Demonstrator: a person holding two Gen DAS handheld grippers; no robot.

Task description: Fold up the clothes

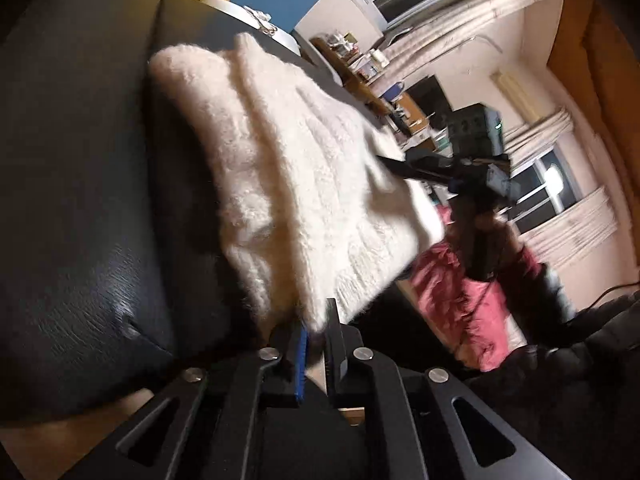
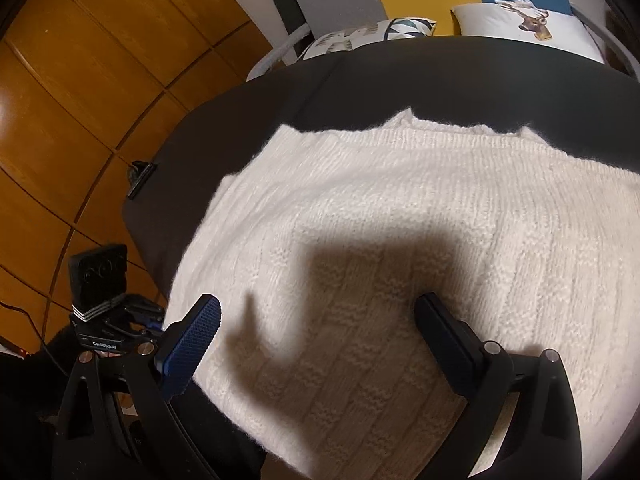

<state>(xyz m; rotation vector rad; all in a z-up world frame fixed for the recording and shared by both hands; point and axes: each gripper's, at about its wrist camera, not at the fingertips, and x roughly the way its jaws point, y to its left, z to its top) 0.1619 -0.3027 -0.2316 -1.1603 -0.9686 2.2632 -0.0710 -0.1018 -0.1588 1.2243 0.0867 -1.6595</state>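
A white knitted sweater [image 1: 288,168] lies spread on a black leather couch [image 1: 80,168]. At the bottom of the left wrist view, my left gripper [image 1: 318,326] stands with its jaws close together, and the sweater's fuzzy near corner fills the narrow gap at its tips. In the right wrist view the sweater [image 2: 420,208] covers most of the couch [image 2: 440,80]. My right gripper [image 2: 318,300] hangs open just above the knit, its blue-padded fingers [image 2: 192,340] wide apart with nothing gripped. The left gripper [image 2: 156,320] shows there at the sweater's left edge. The right gripper [image 1: 400,168] shows in the left view at the sweater's far side.
Two printed pillows [image 2: 368,34] [image 2: 520,20] lie behind the couch. Wooden panelling [image 2: 80,100] runs along the left. A black clip [image 2: 140,178] sits on the couch's edge. A pink garment [image 1: 452,292] lies beyond the sweater, and a cluttered desk [image 1: 372,76] and curtained windows stand behind.
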